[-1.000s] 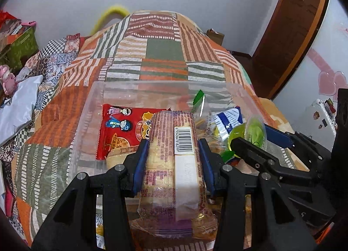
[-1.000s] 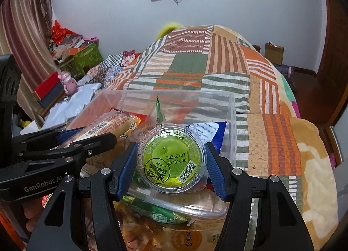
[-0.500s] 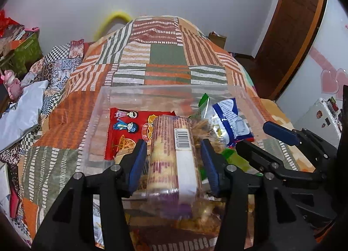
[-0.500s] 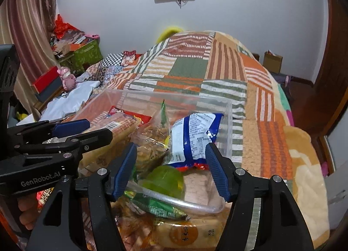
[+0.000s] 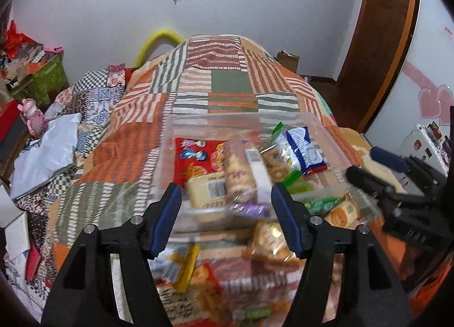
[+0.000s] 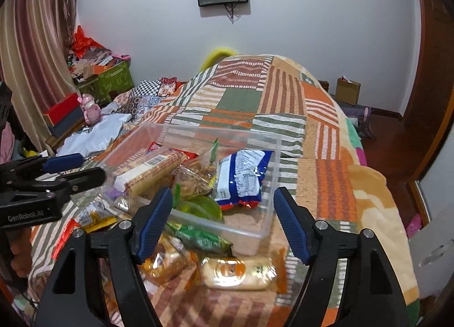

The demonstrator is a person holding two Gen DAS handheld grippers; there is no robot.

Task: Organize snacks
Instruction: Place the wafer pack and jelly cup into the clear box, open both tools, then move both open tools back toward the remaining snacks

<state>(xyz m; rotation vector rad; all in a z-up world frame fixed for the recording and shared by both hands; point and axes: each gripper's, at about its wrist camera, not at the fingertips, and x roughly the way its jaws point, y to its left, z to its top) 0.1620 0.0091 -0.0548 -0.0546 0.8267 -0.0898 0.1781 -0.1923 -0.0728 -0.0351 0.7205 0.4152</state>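
A: L gripper (image 5: pixel 225 217), what's the fingers doing?

B: Jaws spreading, nothing pinched. The biscuit roll (image 5: pixel 241 173) shows in the gap but the pads are clear of it; it lies in the tub (image 6: pixel 249 230).

A: And the R gripper (image 6: pixel 222 220)?

B: Same, jaws opening, empty. The jelly cup (image 6: pixel 204 209) sits on its side in the tub, at the near wall, just past the R fingers (image 6: pixel 292 227).

A: What else is in the tub?

B: Blue bag (image 6: pixel 241 176) toward the right wall, touching the jelly cup's edge. Clear bag of twists (image 6: pixel 195 173) in the middle, betw. blue bag and roll. Red pack (image 5: pixel 198 156) flat at the far-left part, half under the roll. A pale pack w/ barcode (image 5: pixel 208 189) at the near-left wall, beside the roll.

A: Outside the tub?

B: Loose snacks against the near wall: green pack (image 6: pixel 198 237) touching it, an orange-print pack (image 6: pixel 238 271) just in front, more wrappers to the left, too blurred to tell apart.

A: Tub's on what?

B: The striped quilt (image 6: pixel 283 94). L gripper hangs left of the tub, level w/ its near corner. Pink toy (image 6: pixel 90 108) well off to the tub's far left, by the curtain.
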